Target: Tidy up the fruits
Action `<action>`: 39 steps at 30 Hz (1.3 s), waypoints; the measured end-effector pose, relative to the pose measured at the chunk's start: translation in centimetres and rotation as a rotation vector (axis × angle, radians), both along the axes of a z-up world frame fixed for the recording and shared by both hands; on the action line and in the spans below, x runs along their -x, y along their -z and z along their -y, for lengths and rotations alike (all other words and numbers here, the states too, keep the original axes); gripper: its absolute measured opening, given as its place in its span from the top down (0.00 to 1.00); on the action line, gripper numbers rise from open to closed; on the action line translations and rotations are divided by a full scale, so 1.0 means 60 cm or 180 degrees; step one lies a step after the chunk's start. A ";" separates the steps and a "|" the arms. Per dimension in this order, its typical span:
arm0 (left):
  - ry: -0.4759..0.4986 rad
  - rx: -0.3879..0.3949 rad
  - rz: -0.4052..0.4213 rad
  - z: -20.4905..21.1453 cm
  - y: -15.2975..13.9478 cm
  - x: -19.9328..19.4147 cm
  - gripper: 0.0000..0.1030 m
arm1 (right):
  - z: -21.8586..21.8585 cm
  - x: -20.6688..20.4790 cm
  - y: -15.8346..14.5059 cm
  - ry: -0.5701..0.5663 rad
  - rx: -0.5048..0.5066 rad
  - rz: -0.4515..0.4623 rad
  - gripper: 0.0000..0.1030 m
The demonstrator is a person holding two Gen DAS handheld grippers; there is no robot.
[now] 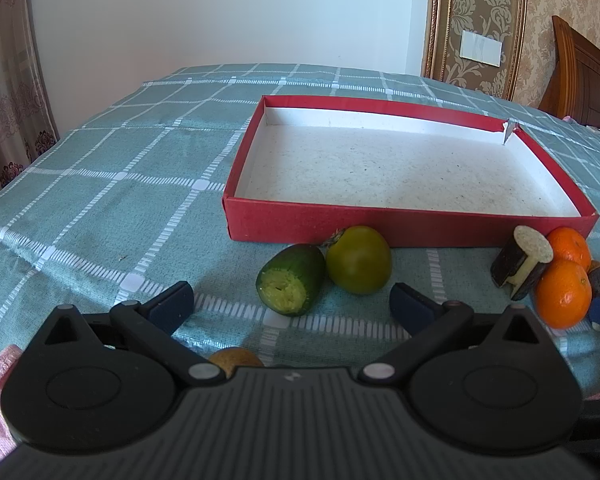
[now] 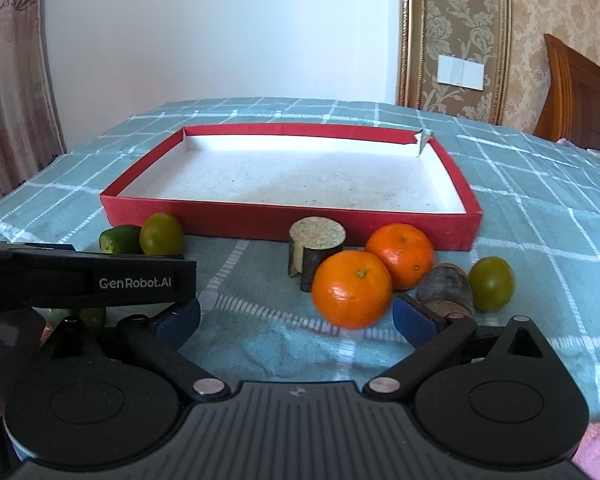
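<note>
A shallow red box (image 1: 340, 226) (image 2: 260, 220) with a white floor lies on the checked cloth; nothing is in it. In front of it lie a cut green piece (image 1: 292, 286) (image 2: 120, 239), a green round fruit (image 1: 358, 260) (image 2: 162, 234), two oranges (image 2: 352, 288) (image 2: 402, 256) (image 1: 564, 300), two dark cut cylinder pieces (image 2: 316, 248) (image 2: 446, 288) and a second green fruit (image 2: 492, 283). My left gripper (image 1: 292, 308) is open, just before the cut green piece. My right gripper (image 2: 296, 320) is open, with the near orange between its fingertips, untouched.
The green checked cloth (image 1: 120, 184) covers the surface. A brownish fruit (image 1: 236, 360) peeks out under the left gripper. The left gripper's body (image 2: 100, 280) crosses the right wrist view at the left. A curtain (image 1: 4, 100) and a wooden headboard (image 2: 580, 100) stand behind.
</note>
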State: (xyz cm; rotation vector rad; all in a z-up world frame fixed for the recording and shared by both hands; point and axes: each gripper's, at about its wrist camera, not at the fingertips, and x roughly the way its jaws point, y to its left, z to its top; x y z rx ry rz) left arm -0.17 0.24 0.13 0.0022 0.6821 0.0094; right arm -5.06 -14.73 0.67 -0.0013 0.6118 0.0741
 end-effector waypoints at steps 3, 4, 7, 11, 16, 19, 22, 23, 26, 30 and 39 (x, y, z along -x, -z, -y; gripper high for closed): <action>0.0000 0.0003 0.0001 0.000 0.000 0.000 0.00 | 0.000 0.005 -0.004 -0.0003 0.0032 0.0006 0.00; -0.0001 0.0003 0.0001 0.002 0.000 0.000 0.00 | -0.001 0.007 -0.006 -0.0001 0.0057 0.0006 0.00; -0.0002 0.0011 0.0005 0.002 -0.001 0.000 0.00 | -0.004 0.012 -0.012 0.0003 0.0147 0.0025 0.00; -0.0007 0.0035 0.0015 0.002 -0.002 0.002 0.00 | -0.008 0.019 -0.018 0.0006 0.0239 0.0050 0.00; -0.0018 0.0049 0.0021 0.002 -0.002 0.004 0.00 | -0.008 0.025 -0.026 0.0016 0.0256 0.0074 0.00; -0.0013 0.0023 0.0012 0.003 -0.001 0.004 0.00 | -0.005 0.033 -0.034 0.0052 0.0245 0.0169 0.00; -0.0012 0.0024 0.0012 0.002 -0.001 0.004 0.00 | 0.002 0.037 -0.045 0.0068 0.0194 0.0236 0.00; -0.0012 0.0022 0.0012 0.003 -0.001 0.003 0.00 | 0.003 0.039 -0.048 0.0075 0.0195 0.0251 0.00; -0.0012 0.0025 0.0013 0.002 -0.001 0.004 0.00 | 0.002 0.043 -0.053 0.0088 0.0224 0.0289 0.00; -0.0012 0.0025 0.0013 0.002 -0.001 0.004 0.00 | 0.002 0.047 -0.054 0.0091 0.0263 0.0319 0.00; -0.0012 0.0027 0.0013 0.002 -0.001 0.004 0.00 | 0.006 0.046 -0.053 0.0111 0.0266 0.0315 0.00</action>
